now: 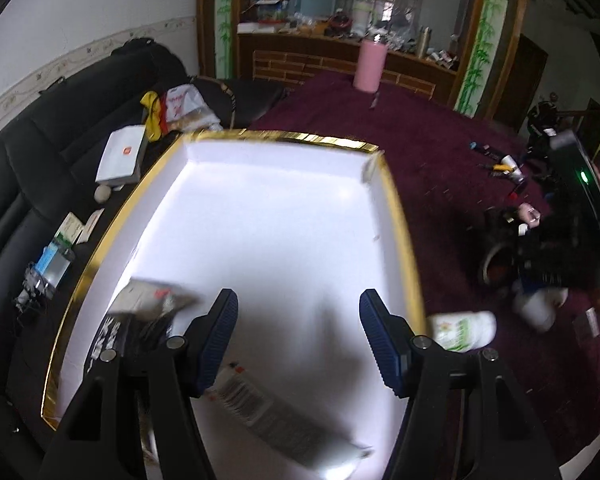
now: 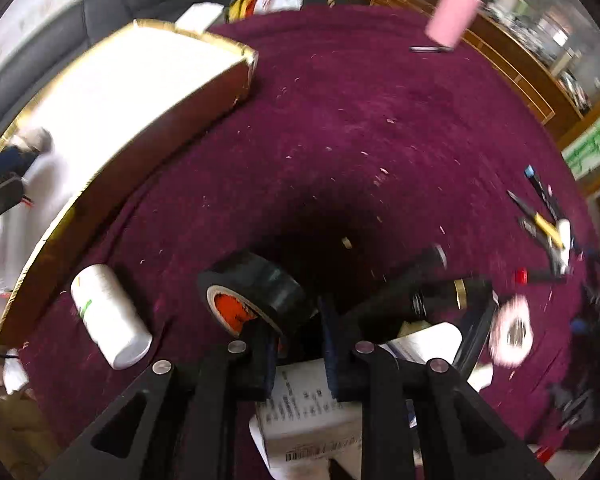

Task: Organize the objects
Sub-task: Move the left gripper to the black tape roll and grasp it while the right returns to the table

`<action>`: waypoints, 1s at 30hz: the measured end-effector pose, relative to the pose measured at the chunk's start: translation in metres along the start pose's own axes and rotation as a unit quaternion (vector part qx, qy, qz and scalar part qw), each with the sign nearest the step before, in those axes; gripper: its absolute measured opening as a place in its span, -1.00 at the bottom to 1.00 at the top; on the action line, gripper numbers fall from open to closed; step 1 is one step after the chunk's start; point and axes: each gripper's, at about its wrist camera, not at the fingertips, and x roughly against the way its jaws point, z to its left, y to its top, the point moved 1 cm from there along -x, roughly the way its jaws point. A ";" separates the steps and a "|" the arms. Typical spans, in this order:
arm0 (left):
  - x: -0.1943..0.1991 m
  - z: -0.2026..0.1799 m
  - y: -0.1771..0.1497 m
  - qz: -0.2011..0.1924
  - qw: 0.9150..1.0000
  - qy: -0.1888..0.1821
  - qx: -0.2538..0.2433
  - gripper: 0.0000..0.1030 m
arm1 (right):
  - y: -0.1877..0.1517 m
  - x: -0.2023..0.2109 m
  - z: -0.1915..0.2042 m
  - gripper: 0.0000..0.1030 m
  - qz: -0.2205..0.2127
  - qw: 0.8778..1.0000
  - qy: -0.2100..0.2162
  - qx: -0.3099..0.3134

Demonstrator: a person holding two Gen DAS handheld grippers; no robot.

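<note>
My left gripper (image 1: pixel 299 300) hangs open over a white box with a gold rim (image 1: pixel 400 220), nothing between its blue pads. Inside the box lie a crumpled packet (image 1: pixel 152 300) at the left and a flat barcode pack (image 1: pixel 276 412) near the front. My right gripper (image 2: pixel 298 332) points steeply down at the purple cloth. It is shut on the wall of a black tape roll (image 2: pixel 260 284) with an orange core. A white bottle (image 2: pixel 108 316) lies on its side between the roll and the box (image 2: pixel 140 152).
A black tube (image 2: pixel 420 300), a pink tape roll (image 2: pixel 512 332) and a white carton (image 2: pixel 308 412) crowd the cloth under my right gripper. Pens (image 2: pixel 544 220) lie at the right. A pink cylinder (image 1: pixel 370 66) stands at the far edge. A black sofa (image 1: pixel 40 140) with clutter runs along the left.
</note>
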 end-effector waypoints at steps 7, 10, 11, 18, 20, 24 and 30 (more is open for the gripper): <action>0.003 -0.089 0.013 0.005 0.995 -0.082 -0.062 0.21 | -0.059 0.065 -0.046 0.03 -0.139 0.981 0.071 -0.117; -0.007 -0.134 0.007 0.030 0.988 -0.109 -0.106 0.21 | -0.077 0.075 -0.056 0.20 -0.167 0.972 0.075 -0.148; -0.011 -0.144 0.005 0.037 0.986 -0.112 -0.116 0.21 | -0.072 0.080 -0.053 0.26 -0.171 0.970 0.074 -0.154; -0.032 -0.175 0.002 0.062 0.982 -0.104 -0.147 0.21 | -0.100 0.091 -0.063 0.28 -0.183 0.962 0.075 -0.188; -0.035 -0.171 0.010 0.065 0.983 -0.125 -0.114 0.21 | -0.104 0.092 -0.064 0.28 -0.185 0.961 0.078 -0.191; -0.059 -0.158 0.028 0.072 0.992 -0.092 -0.052 0.21 | -0.109 0.087 -0.064 0.28 -0.189 0.959 0.087 -0.192; -0.115 -0.162 0.025 0.151 0.985 -0.069 -0.043 -0.05 | -0.110 0.083 -0.063 0.28 -0.188 0.959 0.092 -0.192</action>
